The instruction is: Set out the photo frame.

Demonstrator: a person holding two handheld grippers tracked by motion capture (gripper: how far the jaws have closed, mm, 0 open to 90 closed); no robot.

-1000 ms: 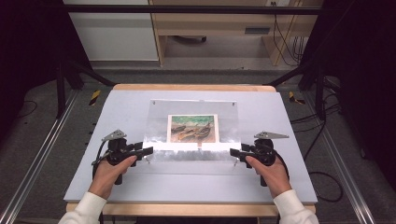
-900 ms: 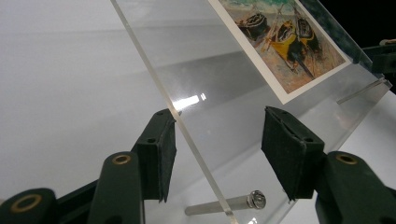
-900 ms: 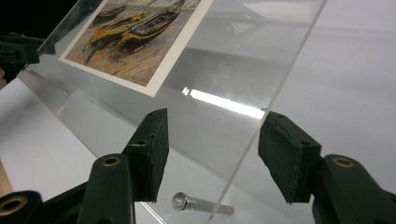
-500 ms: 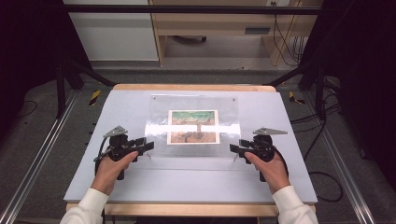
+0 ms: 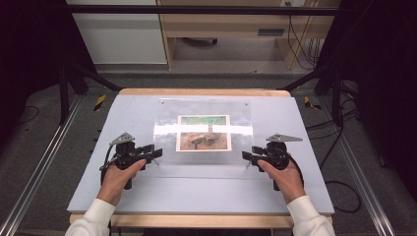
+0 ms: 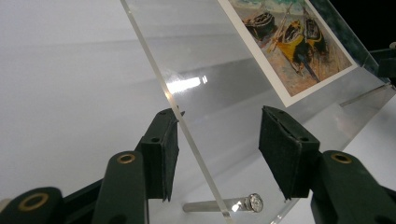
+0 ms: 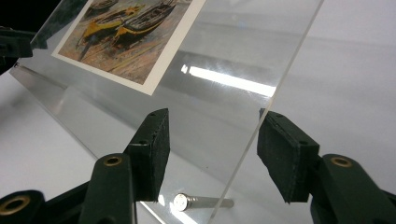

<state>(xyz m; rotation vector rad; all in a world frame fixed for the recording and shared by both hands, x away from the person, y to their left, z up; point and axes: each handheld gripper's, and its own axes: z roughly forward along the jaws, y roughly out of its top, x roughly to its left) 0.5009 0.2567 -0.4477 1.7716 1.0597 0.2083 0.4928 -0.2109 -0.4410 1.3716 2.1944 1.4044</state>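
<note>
Lying near the middle of the pale table, tilted up toward the person, the clear acrylic frame is carrying a print of boats. Its left edge is passing between the pads of the left gripper, brushing against one pad while the other is standing clear, so the jaws are parted, not clamping. Its right edge is sitting between the jaws of the right gripper, both pads apart from it, released. A metal standoff pin is sticking out near the frame's lower corner.

Clear acrylic frame — yellow-and-brown boat picture — pale grey table.
</note>
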